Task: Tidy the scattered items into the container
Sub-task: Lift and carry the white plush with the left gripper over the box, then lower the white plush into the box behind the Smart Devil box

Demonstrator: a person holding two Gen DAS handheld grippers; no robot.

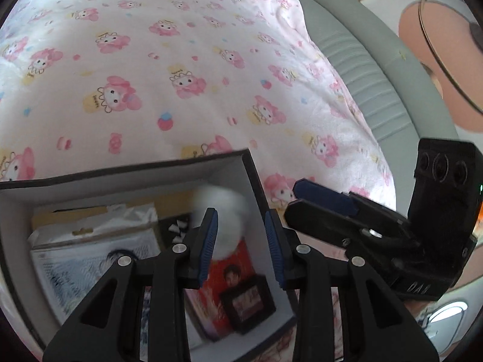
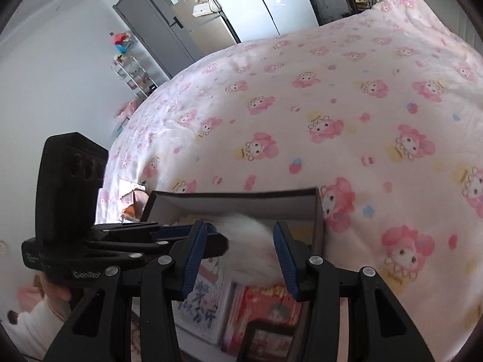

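Your left gripper (image 1: 241, 241) and right gripper (image 2: 241, 256) both hover over the box (image 1: 120, 172) at the bottom of the frame, jaws narrow and holding nothing. A white fluffy ball (image 1: 223, 208) lies inside. Next, find another scattered thing.

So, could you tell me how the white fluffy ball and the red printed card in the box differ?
The white fluffy ball is round, soft-looking and plain, while the red printed card is flat, rectangular and carries a picture of a person. The ball looks blurred, perhaps in motion; the card is sharper and lies flat on the bottom of the box. The ball sits above the card, hiding its top edge. Both are within the box walls.
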